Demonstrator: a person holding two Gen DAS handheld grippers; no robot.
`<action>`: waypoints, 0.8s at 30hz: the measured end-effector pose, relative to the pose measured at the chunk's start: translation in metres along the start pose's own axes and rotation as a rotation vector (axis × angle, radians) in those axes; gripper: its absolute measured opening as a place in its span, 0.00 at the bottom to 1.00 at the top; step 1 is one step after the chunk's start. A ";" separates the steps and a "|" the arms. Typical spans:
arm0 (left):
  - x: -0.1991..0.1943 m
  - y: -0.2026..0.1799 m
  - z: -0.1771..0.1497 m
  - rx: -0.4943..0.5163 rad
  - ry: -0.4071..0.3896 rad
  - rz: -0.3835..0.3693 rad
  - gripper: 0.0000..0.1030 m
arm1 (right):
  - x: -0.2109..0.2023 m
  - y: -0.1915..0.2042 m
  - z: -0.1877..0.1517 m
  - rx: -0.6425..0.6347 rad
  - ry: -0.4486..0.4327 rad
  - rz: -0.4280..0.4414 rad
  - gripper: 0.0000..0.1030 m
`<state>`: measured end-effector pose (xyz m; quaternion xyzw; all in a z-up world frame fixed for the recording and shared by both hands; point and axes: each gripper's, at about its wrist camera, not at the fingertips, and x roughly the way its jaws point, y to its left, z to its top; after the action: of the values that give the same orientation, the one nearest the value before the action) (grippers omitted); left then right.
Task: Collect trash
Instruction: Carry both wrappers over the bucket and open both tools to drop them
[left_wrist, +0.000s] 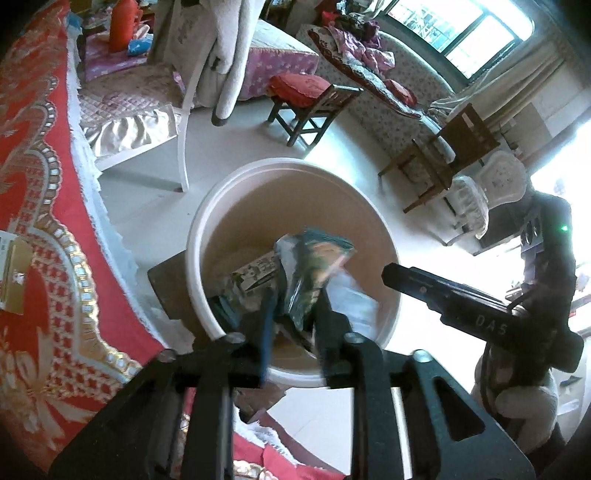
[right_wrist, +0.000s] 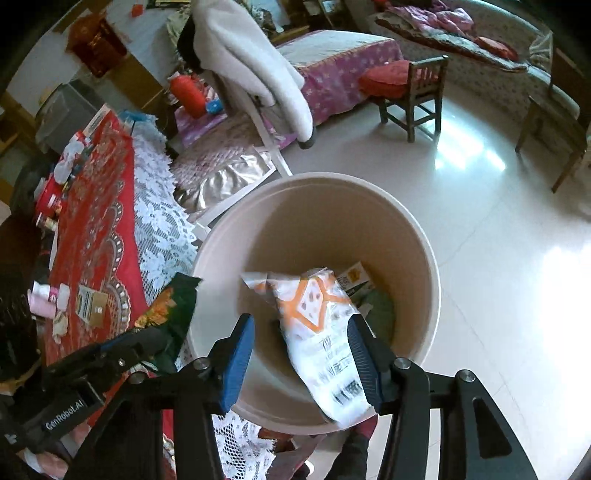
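Note:
A cream round bin stands on the floor beside the table; it also shows in the right wrist view. My left gripper is shut on a dark green snack wrapper and holds it over the bin; from the right wrist view the wrapper is at the bin's left rim. My right gripper is open over the bin. A white and orange plastic bag lies between its fingers, against the right blue pad, tilting into the bin. Paper scraps lie in the bin.
A table with a red and gold cloth and white lace edge stands left of the bin, with a small card box and bottles on it. A white chair, a wooden stool with a red cushion and a sofa stand beyond.

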<state>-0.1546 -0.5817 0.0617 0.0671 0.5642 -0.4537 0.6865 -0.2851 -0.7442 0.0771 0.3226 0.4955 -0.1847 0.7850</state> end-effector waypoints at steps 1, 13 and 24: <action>0.001 -0.001 0.000 0.003 -0.001 0.002 0.37 | 0.000 -0.001 0.001 0.001 0.000 -0.001 0.49; -0.005 0.008 0.000 -0.027 -0.010 0.018 0.41 | 0.002 0.007 0.001 -0.009 0.014 0.003 0.50; -0.039 0.023 -0.009 -0.026 -0.070 0.085 0.41 | -0.001 0.051 0.000 -0.087 -0.002 0.024 0.50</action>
<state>-0.1430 -0.5417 0.0813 0.0664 0.5423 -0.4188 0.7253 -0.2544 -0.7076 0.0943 0.2938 0.4984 -0.1537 0.8011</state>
